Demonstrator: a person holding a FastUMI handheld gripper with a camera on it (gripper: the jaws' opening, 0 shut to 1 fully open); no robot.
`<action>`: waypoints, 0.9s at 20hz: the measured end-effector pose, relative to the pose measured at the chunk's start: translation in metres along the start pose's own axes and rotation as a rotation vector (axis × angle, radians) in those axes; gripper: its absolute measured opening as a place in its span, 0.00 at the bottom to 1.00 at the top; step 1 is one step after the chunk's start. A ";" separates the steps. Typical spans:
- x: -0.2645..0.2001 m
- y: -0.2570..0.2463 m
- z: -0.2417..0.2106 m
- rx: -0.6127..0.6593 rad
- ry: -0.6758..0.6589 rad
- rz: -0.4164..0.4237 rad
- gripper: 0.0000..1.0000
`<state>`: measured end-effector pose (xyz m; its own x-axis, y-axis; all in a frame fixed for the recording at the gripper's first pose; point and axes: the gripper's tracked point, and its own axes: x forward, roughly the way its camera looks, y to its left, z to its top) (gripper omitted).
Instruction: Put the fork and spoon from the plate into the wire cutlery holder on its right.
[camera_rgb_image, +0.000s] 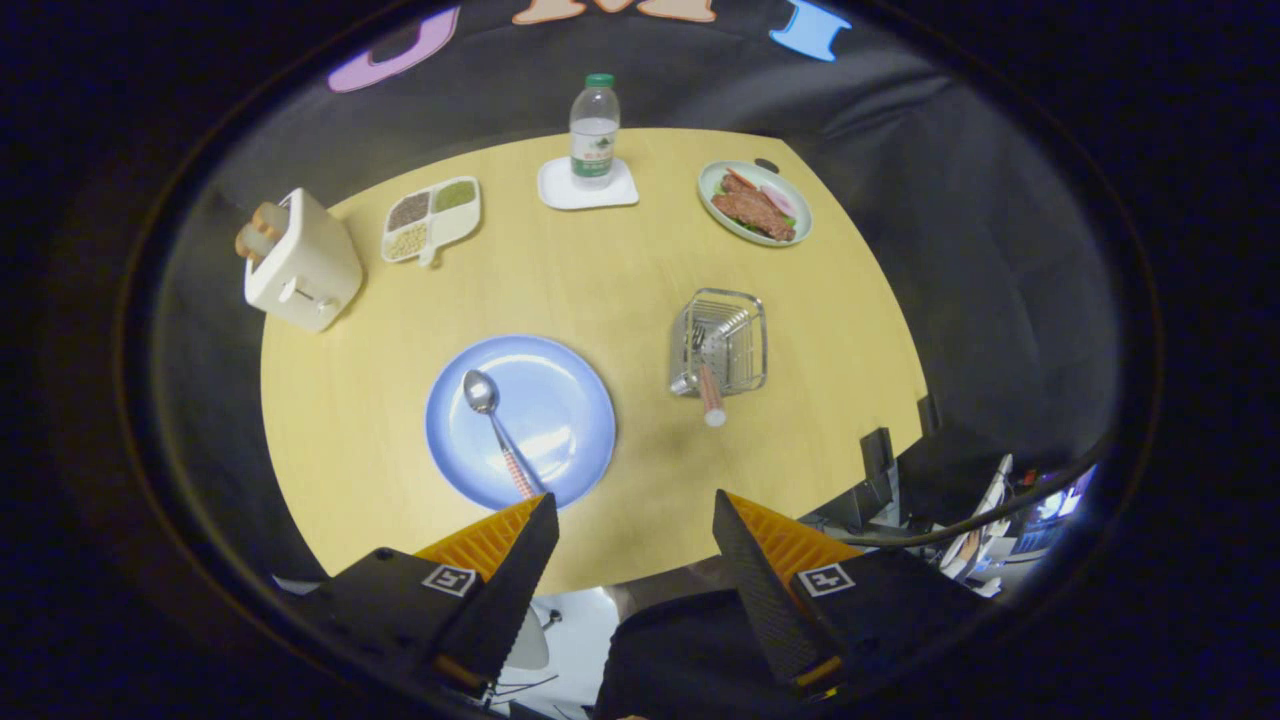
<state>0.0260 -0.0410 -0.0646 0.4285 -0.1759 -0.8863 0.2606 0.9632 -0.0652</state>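
Spoon on the plate, fork in the holder.
On the table (600, 290), the plate (560, 400) bears the spoon (495, 425); the holder (722, 340) to its right has the fork (705, 375) leaning in it. The gripper (635, 515) hangs released above the near edge, grasping nothing.

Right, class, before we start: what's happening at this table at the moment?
A person holds a claw above the near edge of a round table, its fingers open and gripping nothing. The fork already stands in the wire cutlery holder, its handle sticking out over the rim. The spoon lies on the blue plate, just ahead of the fingers, not yet moved. Half the job appears done.
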 end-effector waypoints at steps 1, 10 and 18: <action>0.004 0.008 -0.006 -0.019 -0.017 0.004 1.00; 0.070 0.076 -0.025 -0.171 -0.229 0.079 1.00; 0.115 0.113 -0.022 -0.198 -0.491 0.241 0.99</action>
<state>0.0851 0.0518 -0.1838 0.8190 0.0247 -0.5732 -0.0404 0.9991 -0.0146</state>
